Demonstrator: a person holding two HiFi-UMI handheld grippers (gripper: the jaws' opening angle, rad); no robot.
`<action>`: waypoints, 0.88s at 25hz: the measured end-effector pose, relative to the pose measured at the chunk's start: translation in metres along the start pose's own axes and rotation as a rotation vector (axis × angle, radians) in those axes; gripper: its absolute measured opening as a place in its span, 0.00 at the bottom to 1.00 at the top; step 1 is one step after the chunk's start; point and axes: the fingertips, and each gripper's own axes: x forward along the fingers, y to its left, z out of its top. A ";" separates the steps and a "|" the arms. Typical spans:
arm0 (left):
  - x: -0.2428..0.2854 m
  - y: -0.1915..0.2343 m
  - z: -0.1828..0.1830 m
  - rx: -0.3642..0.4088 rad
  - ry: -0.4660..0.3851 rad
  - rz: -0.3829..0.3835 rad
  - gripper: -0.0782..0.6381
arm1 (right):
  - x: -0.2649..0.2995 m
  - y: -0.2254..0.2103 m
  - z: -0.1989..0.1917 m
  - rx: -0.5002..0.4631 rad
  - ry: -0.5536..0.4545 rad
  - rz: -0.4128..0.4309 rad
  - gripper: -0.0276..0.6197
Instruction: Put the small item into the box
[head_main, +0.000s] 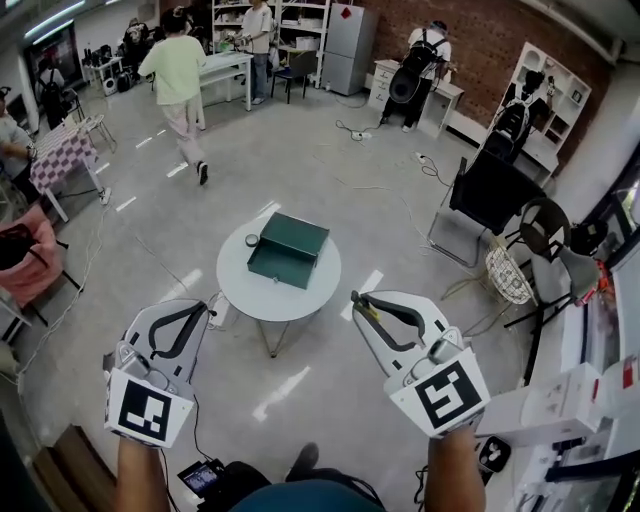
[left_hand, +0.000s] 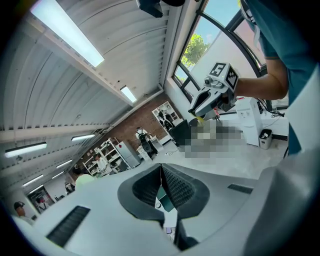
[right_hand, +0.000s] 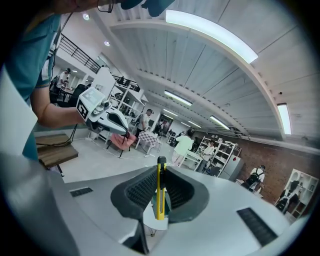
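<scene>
A dark green open box (head_main: 288, 249) lies on a small round white table (head_main: 240, 288) ahead of me, with a small round item (head_main: 251, 241) beside its left edge. My right gripper (head_main: 357, 300) hangs in the air short of the table, shut on a thin yellow-and-black utility knife (right_hand: 159, 195) that stands upright between its pads. My left gripper (head_main: 207, 310) is level with it at the left, shut with nothing in it. In the left gripper view the closed jaws (left_hand: 161, 172) frame a sliver of the box (left_hand: 165, 199).
A black chair (head_main: 488, 190), a wire basket (head_main: 508, 275) and white shelving (head_main: 580, 400) crowd the right side. Cables trail over the grey floor behind the table. A person in a light green shirt (head_main: 178, 70) walks away at the back left.
</scene>
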 end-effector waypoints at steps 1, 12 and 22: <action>0.010 -0.004 0.005 0.001 -0.001 -0.007 0.14 | -0.005 -0.008 -0.008 0.005 0.004 -0.006 0.15; 0.119 -0.001 0.033 0.025 -0.104 -0.137 0.14 | -0.013 -0.076 -0.061 0.071 0.107 -0.129 0.15; 0.197 0.039 0.024 0.030 -0.218 -0.251 0.14 | 0.016 -0.114 -0.069 0.103 0.199 -0.262 0.15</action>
